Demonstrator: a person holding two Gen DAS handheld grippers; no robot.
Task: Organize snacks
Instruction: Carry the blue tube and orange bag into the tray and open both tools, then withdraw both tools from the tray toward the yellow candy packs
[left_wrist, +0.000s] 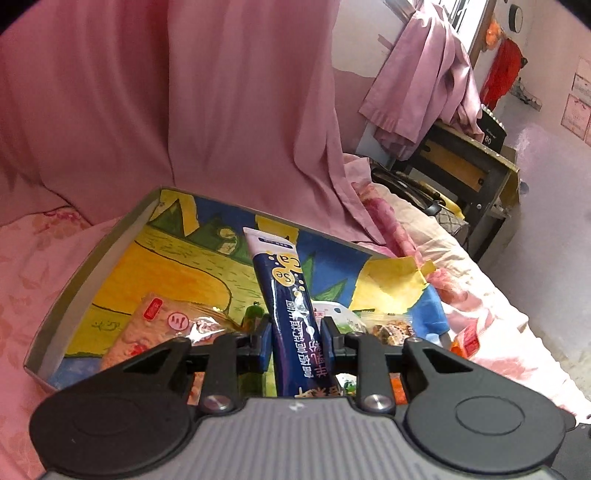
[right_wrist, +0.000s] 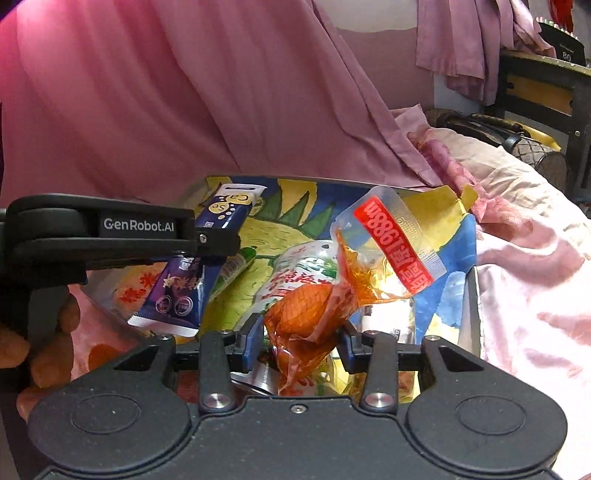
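Together, left gripper (left_wrist: 296, 338) fingers clamped a navy snack stick (left_wrist: 286, 295), right gripper (right_wrist: 300, 341) fingers pinched an orange snack packet (right_wrist: 314, 314), painted box (left_wrist: 92, 258) toward 12 o'clock.

Two grippers: left gripper (left_wrist: 295, 341), right gripper (right_wrist: 301, 341). One painted box (left_wrist: 74, 280), middle of frame. One long blue packet (left_wrist: 288, 295). One orange packet (right_wrist: 314, 306). One tan packet (left_wrist: 147, 328), lower left. One pink curtain (left_wrist: 184, 92), up top.
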